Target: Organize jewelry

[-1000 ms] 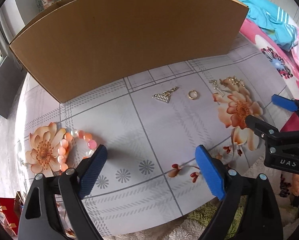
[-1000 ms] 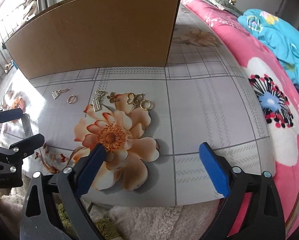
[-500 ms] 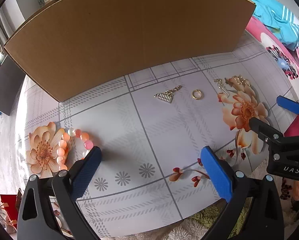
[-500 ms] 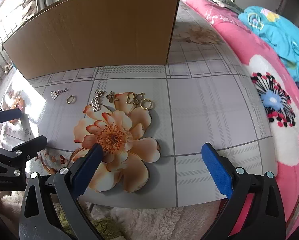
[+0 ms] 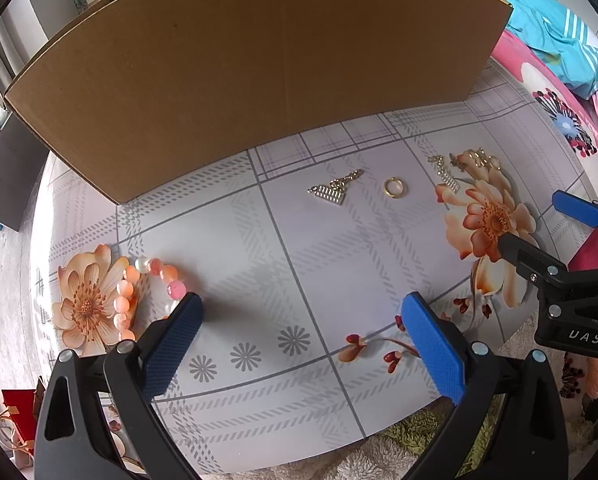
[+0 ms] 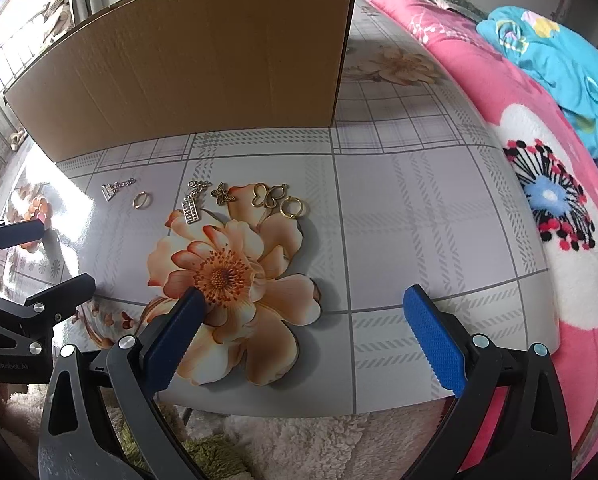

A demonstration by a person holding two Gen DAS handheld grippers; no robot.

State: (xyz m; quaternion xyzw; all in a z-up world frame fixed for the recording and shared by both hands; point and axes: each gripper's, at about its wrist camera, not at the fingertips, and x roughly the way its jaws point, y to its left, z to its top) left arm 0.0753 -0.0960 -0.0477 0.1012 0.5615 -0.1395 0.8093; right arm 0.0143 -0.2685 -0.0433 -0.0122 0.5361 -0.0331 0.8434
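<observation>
Small gold jewelry lies in a row on the table in front of a cardboard box (image 5: 259,64). From left there is a triangular charm on a chain (image 5: 333,189), a gold ring (image 5: 394,187), a bar charm (image 6: 190,208), a butterfly charm (image 6: 223,194), an open butterfly pendant (image 6: 269,195) and a hoop (image 6: 292,207). A pink and orange bead bracelet (image 5: 147,280) lies at the left, by my left gripper's left finger. My left gripper (image 5: 299,336) is open and empty. My right gripper (image 6: 303,332) is open and empty, near the table's front edge.
The table (image 6: 419,208) has a grey plaid cover with orange flower prints. The tall cardboard box (image 6: 203,60) blocks the back. A pink flowered blanket (image 6: 559,200) and blue cloth (image 6: 559,52) lie to the right. Shaggy rug (image 6: 299,448) is below the front edge.
Both grippers have drawn slightly back and shifted; the jewelry has not moved. Both stay open and empty.
</observation>
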